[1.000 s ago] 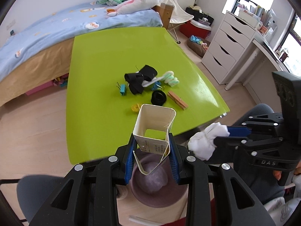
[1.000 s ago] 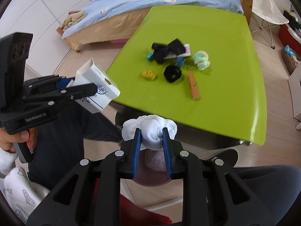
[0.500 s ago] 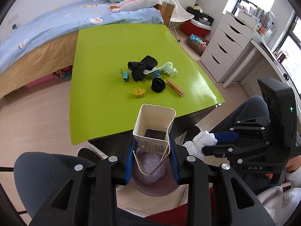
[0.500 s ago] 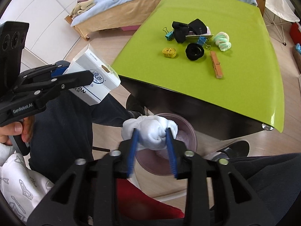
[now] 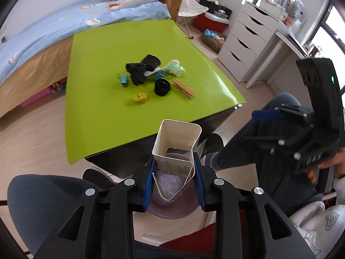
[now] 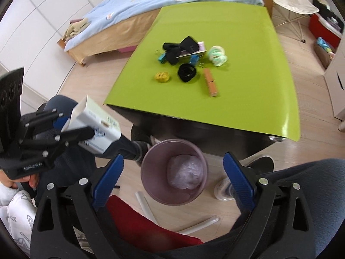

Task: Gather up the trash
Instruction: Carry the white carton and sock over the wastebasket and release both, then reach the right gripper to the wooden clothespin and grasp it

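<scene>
My left gripper [image 5: 175,181] is shut on an empty white carton [image 5: 176,149], open end forward, held above the purple waste bin [image 5: 172,212]. The carton also shows at the left of the right wrist view [image 6: 97,127]. My right gripper [image 6: 172,172] is open and empty, directly over the bin [image 6: 148,172]. A pale crumpled wad [image 6: 186,172] lies inside the bin. In the left wrist view my right gripper [image 5: 267,125] is at the right, empty.
The green table [image 6: 248,99] holds black cloth [image 6: 180,47], a black ring [image 6: 187,72], a yellow band [image 6: 162,76], a wooden clothespin [image 6: 210,83], blue binder clips [image 6: 194,58] and a mint hair tie [image 6: 217,55]. My knees flank the bin. White tubes [image 6: 146,207] lie on the floor.
My right gripper opened and the white wad it held is gone from its fingers; a pale wad lies in the bin. Both grippers drew back from the table. The left still holds the carton.
</scene>
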`<state>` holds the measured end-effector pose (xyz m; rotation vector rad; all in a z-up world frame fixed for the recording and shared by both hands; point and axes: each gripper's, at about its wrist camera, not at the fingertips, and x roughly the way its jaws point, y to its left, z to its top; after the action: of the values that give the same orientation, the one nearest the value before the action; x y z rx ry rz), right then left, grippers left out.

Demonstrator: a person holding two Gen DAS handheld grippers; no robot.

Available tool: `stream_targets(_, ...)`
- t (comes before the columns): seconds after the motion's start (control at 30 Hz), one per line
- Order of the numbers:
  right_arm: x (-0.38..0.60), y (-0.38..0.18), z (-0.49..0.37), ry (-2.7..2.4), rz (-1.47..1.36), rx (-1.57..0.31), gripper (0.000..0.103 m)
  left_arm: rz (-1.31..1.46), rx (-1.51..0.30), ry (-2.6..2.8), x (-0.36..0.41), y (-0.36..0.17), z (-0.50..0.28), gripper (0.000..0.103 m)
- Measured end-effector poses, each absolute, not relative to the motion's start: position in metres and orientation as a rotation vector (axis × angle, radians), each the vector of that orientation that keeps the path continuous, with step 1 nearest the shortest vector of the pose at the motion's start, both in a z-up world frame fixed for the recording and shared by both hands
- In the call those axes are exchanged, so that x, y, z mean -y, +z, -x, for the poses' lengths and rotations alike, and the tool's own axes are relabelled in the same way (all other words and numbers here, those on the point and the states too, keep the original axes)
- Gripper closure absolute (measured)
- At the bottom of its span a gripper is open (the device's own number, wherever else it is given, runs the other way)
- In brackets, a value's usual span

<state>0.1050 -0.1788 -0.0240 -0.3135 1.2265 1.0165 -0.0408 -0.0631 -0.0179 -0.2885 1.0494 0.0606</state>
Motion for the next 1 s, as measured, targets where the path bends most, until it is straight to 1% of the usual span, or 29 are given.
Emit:
stream_targets(0.1,0.184,-0.021,-0.109,1.005,0.3,-1.219,0.011,0.278,-1.065,0.031,0.071,-0.02,0.038,0.067)
stream_targets(0.2,0.188,-0.019,-0.111,0.998,0.293,-1.212,0.011,0.274,-1.073,0.012,0.075,-0.022,0.035,0.051)
stream_targets(0.27,0.189,-0.019,-0.112,0.995,0.288,-1.211,0.011,0.284,-1.072,0.022,0.074,-0.024,0.034,0.025)
stream_targets(0.33,0.19,-0.019,-0.112,0.996,0.286,-1.21,0.01,0.299,-1.059,0.034,0.072,-0.024,0.035,0.015)
stream_targets(0.47,0.19,-0.019,-0.111,1.001,0.278,-1.206,0.008,0.293,-1.047,0.068,0.069,-0.023,0.036,0.008)
stream_targets(0.67,0.187,-0.02,-0.111,1.007,0.273,-1.208,0.005,0.309,-1.037,0.117,0.059,-0.023,0.037,0.008)
stream_targets(1.0,0.177,-0.02,-0.113,1.019,0.278,-1.218,0.005,0.351,-1.027,0.138,0.047,-0.025,0.035,0.008)
